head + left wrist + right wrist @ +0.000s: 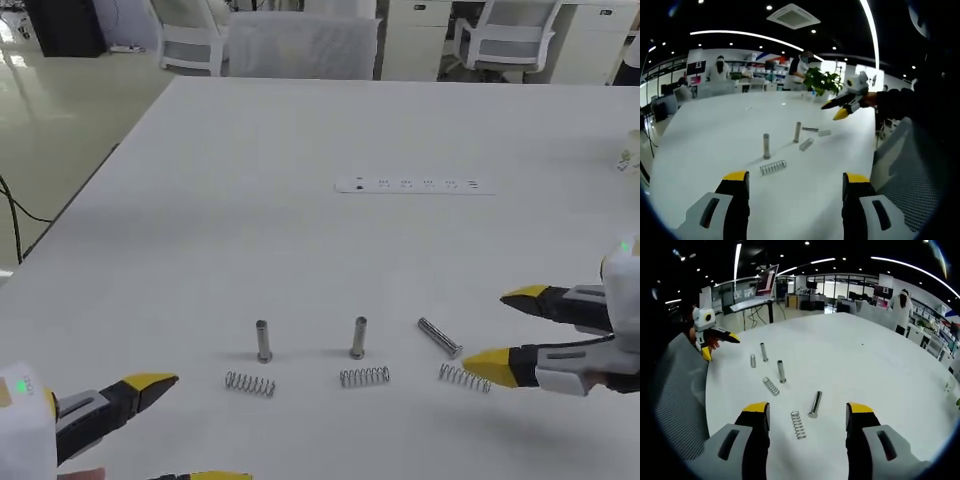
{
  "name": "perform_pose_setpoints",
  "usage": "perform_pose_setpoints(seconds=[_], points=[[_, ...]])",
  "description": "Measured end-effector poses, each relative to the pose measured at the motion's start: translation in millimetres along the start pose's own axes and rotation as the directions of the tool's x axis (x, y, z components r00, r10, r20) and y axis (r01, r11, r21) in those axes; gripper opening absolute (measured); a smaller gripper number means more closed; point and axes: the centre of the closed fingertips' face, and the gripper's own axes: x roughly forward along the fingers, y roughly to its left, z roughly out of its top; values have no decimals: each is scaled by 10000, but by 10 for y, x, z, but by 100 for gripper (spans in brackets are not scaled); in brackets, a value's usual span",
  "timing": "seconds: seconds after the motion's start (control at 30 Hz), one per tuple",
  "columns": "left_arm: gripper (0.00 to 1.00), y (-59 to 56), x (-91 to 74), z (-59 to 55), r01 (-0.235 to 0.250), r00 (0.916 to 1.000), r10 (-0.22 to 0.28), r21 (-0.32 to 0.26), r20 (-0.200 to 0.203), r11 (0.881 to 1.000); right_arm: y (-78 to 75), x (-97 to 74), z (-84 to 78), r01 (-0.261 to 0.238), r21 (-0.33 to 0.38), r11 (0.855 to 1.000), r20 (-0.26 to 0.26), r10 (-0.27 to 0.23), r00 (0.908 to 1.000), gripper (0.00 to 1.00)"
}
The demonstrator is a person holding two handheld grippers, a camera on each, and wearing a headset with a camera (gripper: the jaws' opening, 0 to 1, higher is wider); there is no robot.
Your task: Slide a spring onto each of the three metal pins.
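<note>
You're at a broad white table (300,200) in an open office, with white chairs (500,35) beyond its far edge. Your right gripper (505,330) hangs over the table's right side, its yellow-tipped jaws spread wide with nothing between them. In the head view its lower tip overlaps the end of the nearest spring, and you cannot tell from the pictures whether they touch. Your left gripper (190,430) sits at the near left corner, well apart from the parts, its jaws also wide and empty. A flush socket strip (415,185) is set into the tabletop farther back.

The three metal pins sit in a row between your grippers. The left pin (262,340) and the middle pin (359,337) stand upright on their heads, and the right pin (439,337) lies on its side, angled across the table.

Just in front of each pin a spring lies flat on the table: the left spring (250,384), the middle spring (364,376) and the right spring (463,377). In the right gripper view, the right spring and the lying pin are just ahead of the open jaws.
</note>
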Motion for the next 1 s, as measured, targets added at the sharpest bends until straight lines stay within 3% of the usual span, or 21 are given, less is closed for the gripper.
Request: perform_pose_setpoints(seconds=[0.57, 0.7, 1.0], points=[[72, 4, -7, -5, -33, 10000, 33, -11, 37, 10000, -129, 251, 49, -59, 43, 10000, -707, 62, 9975, 55], [71, 6, -13, -11, -56, 10000, 56, -34, 42, 10000, -141, 369, 8, -69, 85, 9999, -1148, 79, 9934, 51], [71, 14, -30, -16, -121, 9999, 121, -60, 76, 9999, -186, 609, -113, 195, 225, 9996, -2274, -139, 9737, 35]])
